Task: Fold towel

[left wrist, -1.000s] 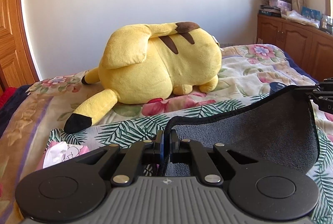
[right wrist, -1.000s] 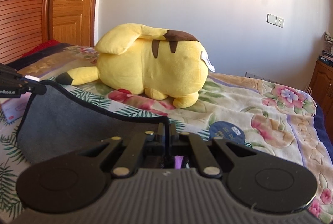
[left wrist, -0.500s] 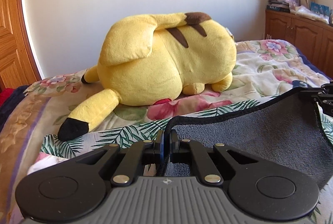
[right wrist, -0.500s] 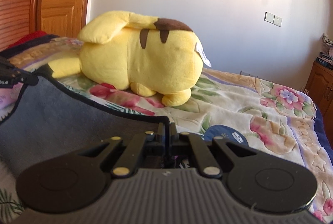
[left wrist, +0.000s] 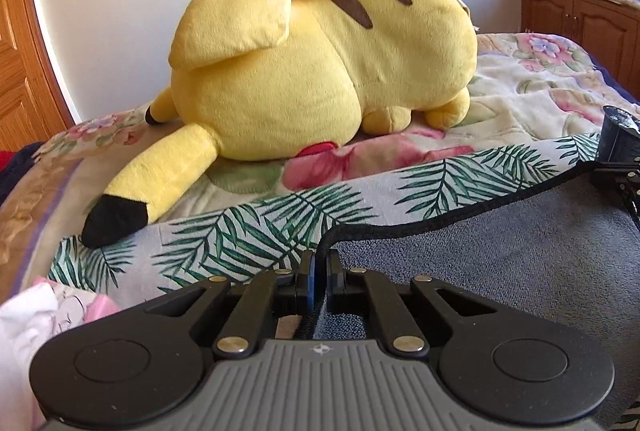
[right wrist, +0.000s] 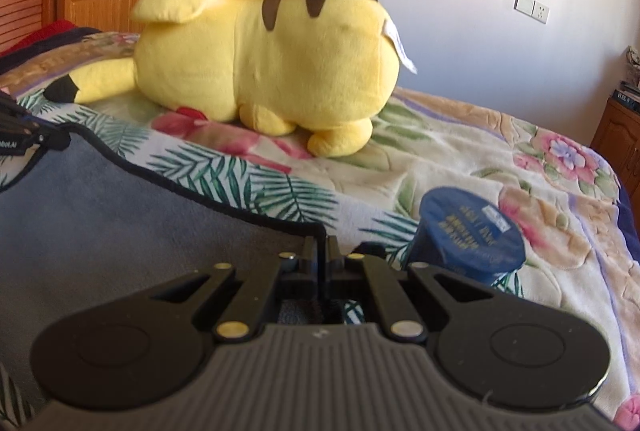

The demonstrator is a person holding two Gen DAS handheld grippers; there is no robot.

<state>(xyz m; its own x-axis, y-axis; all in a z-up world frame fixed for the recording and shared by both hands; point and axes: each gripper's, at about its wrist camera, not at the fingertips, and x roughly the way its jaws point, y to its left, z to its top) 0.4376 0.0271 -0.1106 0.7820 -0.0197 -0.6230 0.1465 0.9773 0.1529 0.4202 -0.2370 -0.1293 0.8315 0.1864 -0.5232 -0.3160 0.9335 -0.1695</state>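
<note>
A towel with a grey side [left wrist: 500, 263] and a palm-leaf print side [left wrist: 260, 227] lies on the bed. My left gripper [left wrist: 320, 263] is shut on the grey layer's left corner. My right gripper [right wrist: 321, 251] is shut on its right corner. The grey layer [right wrist: 120, 231] stretches between them, low over the printed layer [right wrist: 248, 179]. Each gripper shows at the edge of the other's view: the right one [left wrist: 618, 179], the left one [right wrist: 24, 139].
A large yellow plush toy [left wrist: 320, 63] lies on the floral blanket [right wrist: 480, 151] just beyond the towel. A dark blue round container [right wrist: 468, 243] stands right of my right gripper. White and pink cloth [left wrist: 36, 315] lies at the left. Wooden cabinets [left wrist: 580, 19] stand far right.
Both grippers have moved forward and down toward the plush toy, carrying the grey edge over the printed layer. The blue container now sits close beside my right gripper.
</note>
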